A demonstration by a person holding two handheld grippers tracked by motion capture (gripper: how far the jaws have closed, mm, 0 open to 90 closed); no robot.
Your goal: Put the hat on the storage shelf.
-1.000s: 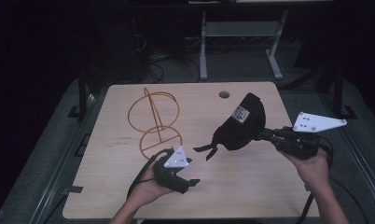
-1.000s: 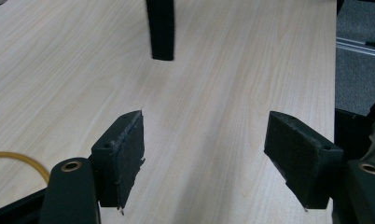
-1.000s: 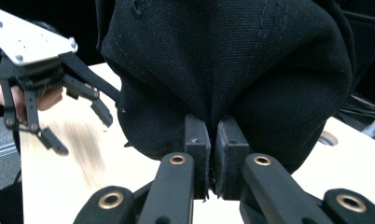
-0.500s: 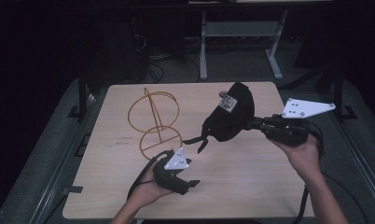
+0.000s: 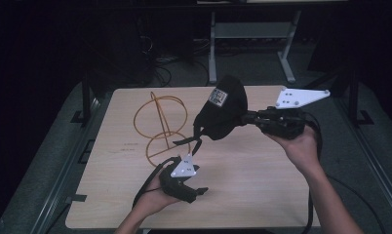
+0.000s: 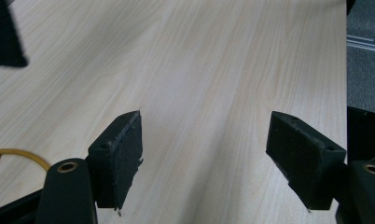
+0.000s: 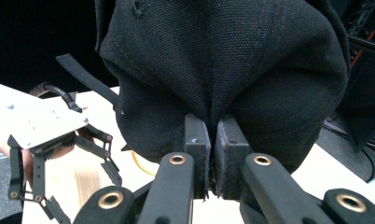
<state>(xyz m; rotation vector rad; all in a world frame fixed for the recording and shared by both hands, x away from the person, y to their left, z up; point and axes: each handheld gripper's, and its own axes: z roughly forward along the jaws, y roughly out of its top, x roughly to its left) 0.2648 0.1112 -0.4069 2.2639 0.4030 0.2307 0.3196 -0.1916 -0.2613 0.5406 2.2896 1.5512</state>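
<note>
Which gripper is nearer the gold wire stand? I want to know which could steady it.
Left. The left gripper rests low on the table, just in front of the wire stand, jaws open. The right gripper is off to its side, raised, pinching a black cap.

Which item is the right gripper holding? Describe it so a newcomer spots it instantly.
Start at the light wooden table. Above its middle, the right gripper holds a black fabric cap in the air, its fingers pinching the cloth. The cap is dark and soft, with a small patch label and dangling strap, unlike the gold wire stand standing on the table beside it.
</note>
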